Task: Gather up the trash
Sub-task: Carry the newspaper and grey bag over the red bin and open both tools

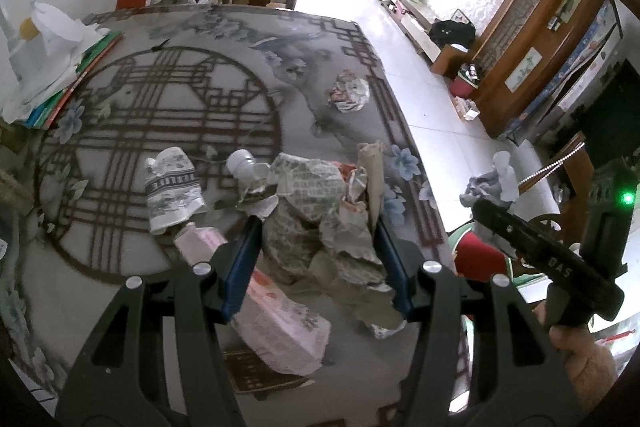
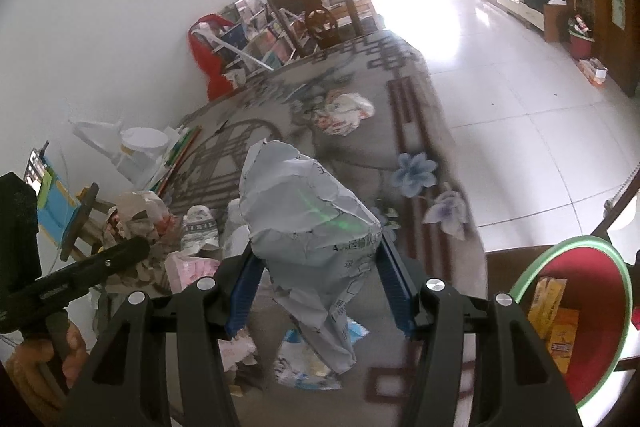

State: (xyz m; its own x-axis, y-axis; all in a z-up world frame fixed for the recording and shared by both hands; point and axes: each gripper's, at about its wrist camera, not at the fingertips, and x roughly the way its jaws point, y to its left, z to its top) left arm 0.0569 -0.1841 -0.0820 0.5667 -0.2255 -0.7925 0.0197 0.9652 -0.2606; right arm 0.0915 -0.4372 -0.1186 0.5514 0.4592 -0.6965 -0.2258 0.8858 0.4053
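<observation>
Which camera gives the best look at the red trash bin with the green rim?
The right wrist view. There the red trash bin shows its green rim, its red inside and yellow packaging lying in it, beside the table. The left wrist view catches only a red sliver of the bin, mostly hidden behind the right gripper.

Black tool point(image 1: 318, 259) — blue pads, silver screws

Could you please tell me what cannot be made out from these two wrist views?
- Left wrist: the pink packet is partly hidden by the left gripper, which holds crumpled newspaper.
- Right wrist: the red bin is cut off by the frame edge.
- Right wrist: the grey paper wad in the right gripper hides the table behind.
</observation>
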